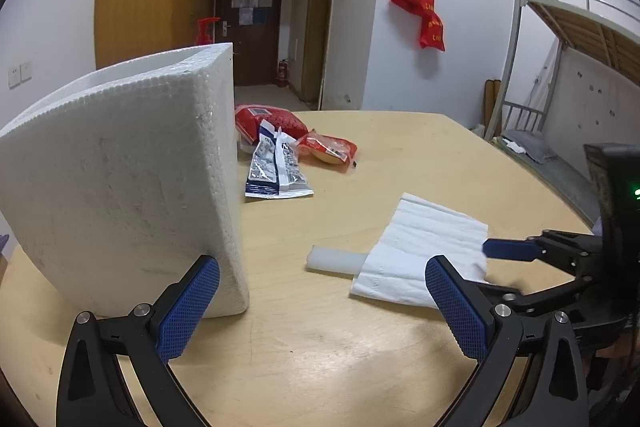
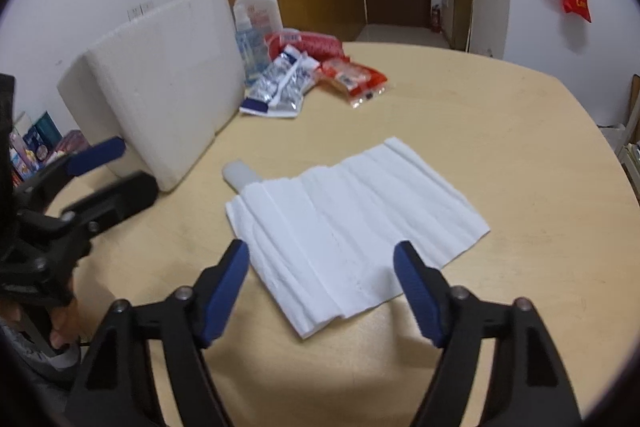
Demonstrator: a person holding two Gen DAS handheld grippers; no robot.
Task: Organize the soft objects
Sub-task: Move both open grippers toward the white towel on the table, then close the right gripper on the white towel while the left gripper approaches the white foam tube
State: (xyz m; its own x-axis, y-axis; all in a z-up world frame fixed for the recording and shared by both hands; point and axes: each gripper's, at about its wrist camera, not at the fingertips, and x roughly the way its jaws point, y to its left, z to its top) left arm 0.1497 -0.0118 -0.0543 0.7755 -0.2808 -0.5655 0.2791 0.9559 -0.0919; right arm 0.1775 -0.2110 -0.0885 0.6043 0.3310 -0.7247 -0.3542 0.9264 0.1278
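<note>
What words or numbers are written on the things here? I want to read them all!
None can be read for sure.
Red bag on the wall: gold letters, too blurred.
Blue and white packet: print too small.
Red snack packets: labels blurred.
Pump bottle: red label, unreadable.
Papers on the door: too far.
Boxes beside the table: blurred.

left wrist: low, near table | right wrist: higher, angled down | both share tissue, probably
</note>
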